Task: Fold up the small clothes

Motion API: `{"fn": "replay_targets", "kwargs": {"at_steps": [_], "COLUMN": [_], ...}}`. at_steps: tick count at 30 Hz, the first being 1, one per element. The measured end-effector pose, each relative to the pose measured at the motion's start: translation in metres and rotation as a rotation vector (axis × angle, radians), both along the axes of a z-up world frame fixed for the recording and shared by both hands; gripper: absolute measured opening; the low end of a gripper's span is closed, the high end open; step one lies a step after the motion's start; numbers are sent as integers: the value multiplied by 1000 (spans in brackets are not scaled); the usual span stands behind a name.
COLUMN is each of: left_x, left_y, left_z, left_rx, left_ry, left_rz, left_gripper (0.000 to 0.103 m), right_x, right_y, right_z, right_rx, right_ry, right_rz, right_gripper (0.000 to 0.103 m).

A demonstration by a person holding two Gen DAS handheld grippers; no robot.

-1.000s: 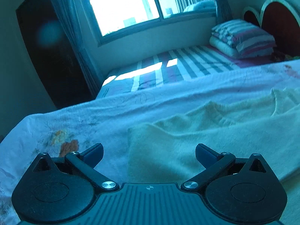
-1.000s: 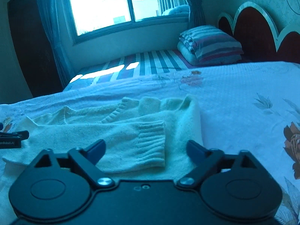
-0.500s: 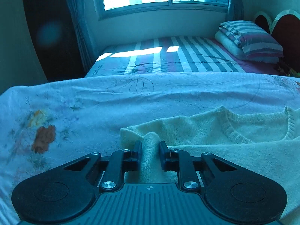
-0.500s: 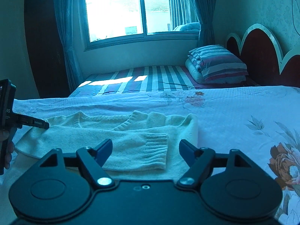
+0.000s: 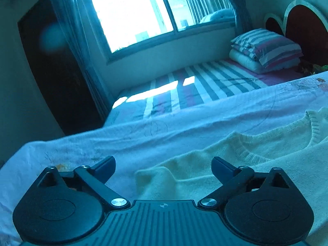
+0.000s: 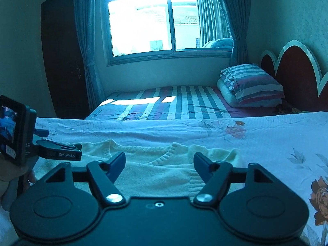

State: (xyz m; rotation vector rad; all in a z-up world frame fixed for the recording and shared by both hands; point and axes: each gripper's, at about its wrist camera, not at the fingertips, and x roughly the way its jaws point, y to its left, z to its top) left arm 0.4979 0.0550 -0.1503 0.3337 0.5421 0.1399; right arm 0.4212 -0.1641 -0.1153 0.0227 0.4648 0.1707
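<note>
A cream knitted sweater [image 5: 266,143] lies flat on the flowered bedsheet [image 5: 184,123], one sleeve folded across its body [image 6: 155,174]. My left gripper [image 5: 163,161] hovers over the sweater's left corner, a small raised hump of fabric lying loose between the opening jaws; neither pad touches it. In the right wrist view the left gripper [image 6: 78,150] shows from the side at the sweater's left edge. My right gripper [image 6: 159,156] sits above the folded sleeve near the ribbed cuff [image 6: 196,182]. Its jaws are closing but stand apart with nothing pressed between them.
A hand [image 6: 12,180] holds the left gripper at the left edge. Behind the sheet lies a striped mattress [image 6: 174,102] with stacked striped pillows [image 6: 252,86] and a scalloped headboard [image 6: 297,71]. A window [image 6: 164,20] and a dark door [image 6: 61,51] are at the back.
Half a second ago the left gripper was shut on a pinch of the sweater's corner; it has now let go and spread wide. The right gripper has risen and its jaws have narrowed.
</note>
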Motion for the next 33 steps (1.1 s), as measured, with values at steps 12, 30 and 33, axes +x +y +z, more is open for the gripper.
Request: {"fn": "replay_targets", "kwargs": {"at_steps": [12,30,33], "left_x": [23,20,10], "left_y": [6,25,18], "left_z": [-23,-15,-2], "left_rx": [-108,-213,-196], "left_ry": [93,106,80], "left_rz": [-14,93,58], "left_gripper": [63,103,103], "right_x": [-1,29,40], "right_y": [-10,-16,-20], "right_z": [-15,-29,-36], "right_rx": [-36,-24,-14], "right_ry": [45,82,115], "right_rz": [-20,12,3], "right_gripper": [72,73,72]}}
